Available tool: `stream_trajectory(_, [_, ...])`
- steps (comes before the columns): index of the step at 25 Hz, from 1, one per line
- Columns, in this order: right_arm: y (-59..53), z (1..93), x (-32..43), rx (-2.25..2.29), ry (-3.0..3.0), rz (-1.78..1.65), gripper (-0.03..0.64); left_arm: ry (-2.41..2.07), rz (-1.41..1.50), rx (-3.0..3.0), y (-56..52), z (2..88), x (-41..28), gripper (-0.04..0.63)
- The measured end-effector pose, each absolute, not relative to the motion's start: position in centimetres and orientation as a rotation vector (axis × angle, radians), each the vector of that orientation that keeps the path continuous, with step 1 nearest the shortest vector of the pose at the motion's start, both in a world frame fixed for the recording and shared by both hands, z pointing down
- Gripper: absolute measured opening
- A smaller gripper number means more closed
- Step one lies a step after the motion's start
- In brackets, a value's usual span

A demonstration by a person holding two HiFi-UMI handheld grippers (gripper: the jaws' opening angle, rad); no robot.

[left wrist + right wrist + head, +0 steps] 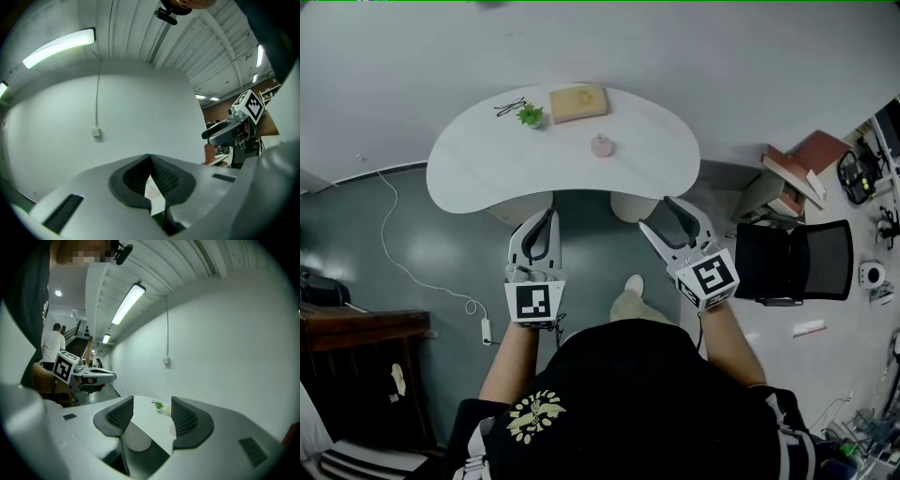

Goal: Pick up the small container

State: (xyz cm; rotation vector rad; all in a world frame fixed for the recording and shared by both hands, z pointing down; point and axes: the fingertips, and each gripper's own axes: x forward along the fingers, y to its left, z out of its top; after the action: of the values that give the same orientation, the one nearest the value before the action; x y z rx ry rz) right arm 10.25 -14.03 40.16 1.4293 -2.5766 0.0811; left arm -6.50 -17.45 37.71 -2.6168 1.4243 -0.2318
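The small pink container [602,145] stands near the middle of the white curved table [478,169], a little right of centre. Both grippers hang in front of the table's near edge, well short of the container. My left gripper [547,218] is shut with its tips touching and nothing held. In the left gripper view a sliver of the container [151,191] shows through the slit below the tips. My right gripper [657,214] is open and empty. In the right gripper view the container [172,430] peeks from behind the right pad [185,420].
On the table's far side are a small green plant [531,115], a tan wooden box [578,102] and a pair of glasses [510,106]. A black chair [792,261] stands to the right, a dark cabinet [356,342] to the left, and a white cable [403,267] crosses the floor.
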Motion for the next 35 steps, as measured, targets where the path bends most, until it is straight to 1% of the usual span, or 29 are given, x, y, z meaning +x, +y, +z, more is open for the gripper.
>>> stream_trajectory(12, [-20.9, 38.6, 14.4, 1.295, -2.644, 0.032, 0.253, 1.496, -0.21, -2.552, -24.4, 35.3, -0.8, 0.018])
stream_trajectory(18, [-23.7, 39.8, 16.7, 1.229, -2.67, 0.048, 0.253, 1.562, -0.109, -2.488, -26.8, 35.1, 1.3, 0.018])
stream_trajectory(21, [-24.6, 40.5, 16.7, 1.189, -2.692, 0.075, 0.253, 1.613, -0.089, -2.478, -27.2, 35.1, 1.4, 0.018])
stream_trajectory(26, [-26.4, 41.3, 16.1, 1.114, -2.707, 0.089, 0.253, 1.736, -0.158, -2.467, -28.8, 36.1, -0.1, 0.018])
stream_trajectory(35, [-31.5, 44.0, 14.2, 1.066, -2.704, 0.143, 0.253, 1.75, -0.18, -2.503, -33.1, 38.7, -1.7, 0.018])
